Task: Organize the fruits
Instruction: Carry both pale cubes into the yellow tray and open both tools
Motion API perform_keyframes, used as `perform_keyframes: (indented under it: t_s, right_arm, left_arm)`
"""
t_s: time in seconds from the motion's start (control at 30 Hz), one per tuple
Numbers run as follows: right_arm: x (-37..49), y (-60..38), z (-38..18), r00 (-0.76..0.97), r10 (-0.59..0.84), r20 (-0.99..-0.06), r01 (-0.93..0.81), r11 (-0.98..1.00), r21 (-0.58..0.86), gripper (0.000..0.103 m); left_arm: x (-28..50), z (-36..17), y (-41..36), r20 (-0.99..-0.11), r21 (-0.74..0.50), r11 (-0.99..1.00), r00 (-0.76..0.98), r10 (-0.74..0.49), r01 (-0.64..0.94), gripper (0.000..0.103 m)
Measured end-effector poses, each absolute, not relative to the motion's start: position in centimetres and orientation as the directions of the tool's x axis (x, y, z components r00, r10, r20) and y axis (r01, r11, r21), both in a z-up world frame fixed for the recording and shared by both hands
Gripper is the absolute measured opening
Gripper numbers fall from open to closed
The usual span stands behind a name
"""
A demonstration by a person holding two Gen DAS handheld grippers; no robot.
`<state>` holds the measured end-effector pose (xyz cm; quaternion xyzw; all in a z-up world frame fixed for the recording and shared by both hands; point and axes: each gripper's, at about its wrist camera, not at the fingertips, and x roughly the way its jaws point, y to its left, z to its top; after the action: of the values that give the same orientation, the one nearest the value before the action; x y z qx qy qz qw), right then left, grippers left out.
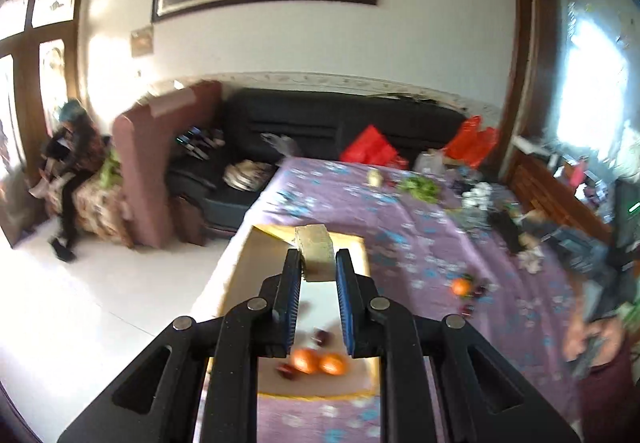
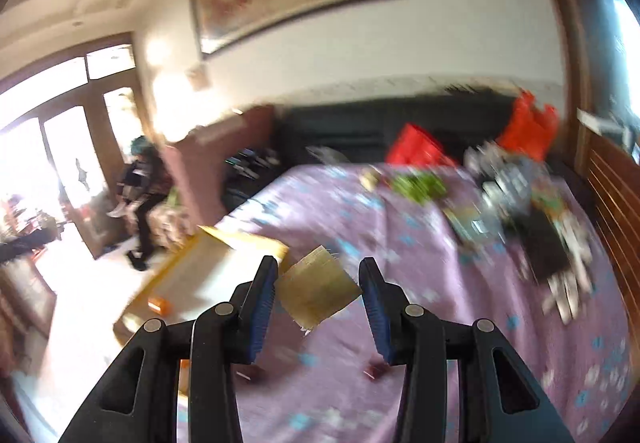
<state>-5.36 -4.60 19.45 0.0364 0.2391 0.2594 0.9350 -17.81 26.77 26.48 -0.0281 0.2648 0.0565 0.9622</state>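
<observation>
Clamping tan block (image 1: 315, 251), left gripper (image 1: 318, 275) hovers above tray (image 1: 236, 279); right gripper (image 2: 318, 293) likewise grips block (image 2: 318, 293). Oranges (image 1: 318, 361) inside tray, one orange (image 1: 461, 287) on cloth right of tray. Risk: blur suggests fast swing, block could slip.

I see a purple flowered cloth (image 1: 400, 211) covering the surface. On it: a yellow-rimmed tray (image 1: 362, 259) near left, an orange (image 1: 461, 287) right of it, greens (image 1: 420, 187) and clutter (image 1: 500, 219) far right.
</observation>
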Motion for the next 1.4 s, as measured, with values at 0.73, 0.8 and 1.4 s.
perform_keyframes:
  t_s: [0.73, 0.8, 1.4]
  right_arm:
    - [2.9, 21.1, 3.1, 0.339, 0.512, -0.789, -0.650, 0.734, 0.197, 0.047]
    - [3.2, 21.4, 2.3, 0.334, 0.499, -0.800, -0.650, 0.736, 0.187, 0.047]
    - [1.8, 3.9, 9.1, 0.522, 0.544, -0.657, -0.506, 0.818, 0.275, 0.061]
  left_arm:
    - [-0.2, 5.7, 36.1, -0.840, -0.128, 0.959, 0.541, 0.030, -0.251, 0.017]
    - [-0.3, 5.3, 36.6, -0.845, -0.137, 0.954, 0.534, 0.027, -0.265, 0.023]
    - [-8.0, 14.5, 27.2, -0.676, -0.280, 0.953, 0.728, -0.113, -0.112, 0.082]
